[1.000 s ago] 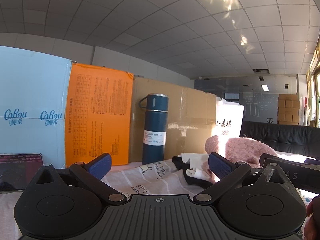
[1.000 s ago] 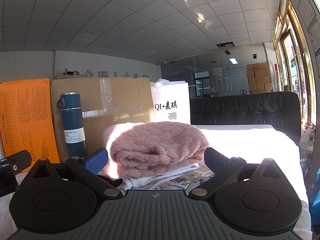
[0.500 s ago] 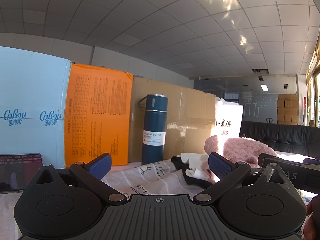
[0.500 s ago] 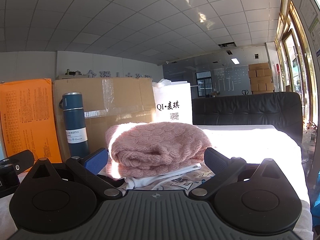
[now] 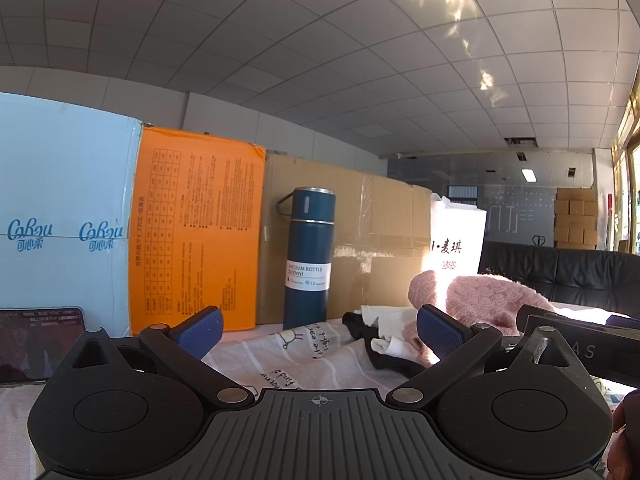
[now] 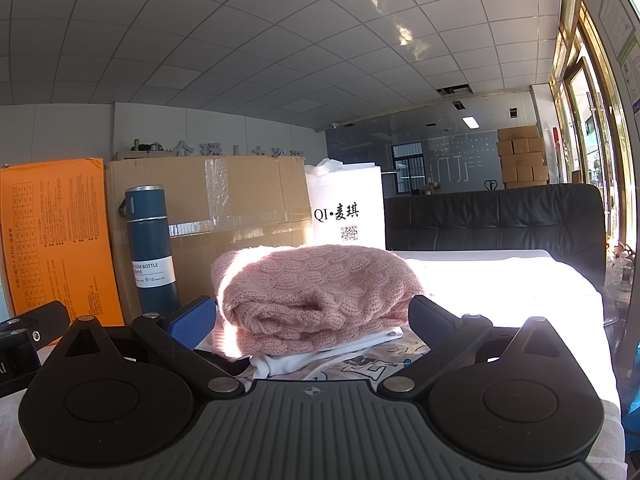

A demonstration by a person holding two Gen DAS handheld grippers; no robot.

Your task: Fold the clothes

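Observation:
A folded pink knit sweater (image 6: 316, 292) lies on top of a white garment (image 6: 320, 356) straight ahead in the right wrist view, on a printed table cloth (image 6: 360, 368). My right gripper (image 6: 312, 322) stands open just in front of the pile, holding nothing. In the left wrist view the same pink sweater (image 5: 480, 296) sits at the right, with white and black clothes (image 5: 384, 344) beside it. My left gripper (image 5: 318, 330) is open and empty, low over the printed cloth (image 5: 288, 360). The other gripper's body (image 5: 580, 348) shows at the right edge.
A blue vacuum bottle (image 5: 308, 256) stands before a brown cardboard box (image 5: 372, 240). An orange box (image 5: 192, 232) and a pale blue box (image 5: 64, 220) line the back left. A white paper bag (image 6: 346, 212), a phone (image 5: 36, 340) and a black sofa (image 6: 500, 216) are around.
The right wrist view has shifted slightly, so the bottle and sweater sit a little further right. The left gripper has hardly moved. Both grippers stay open.

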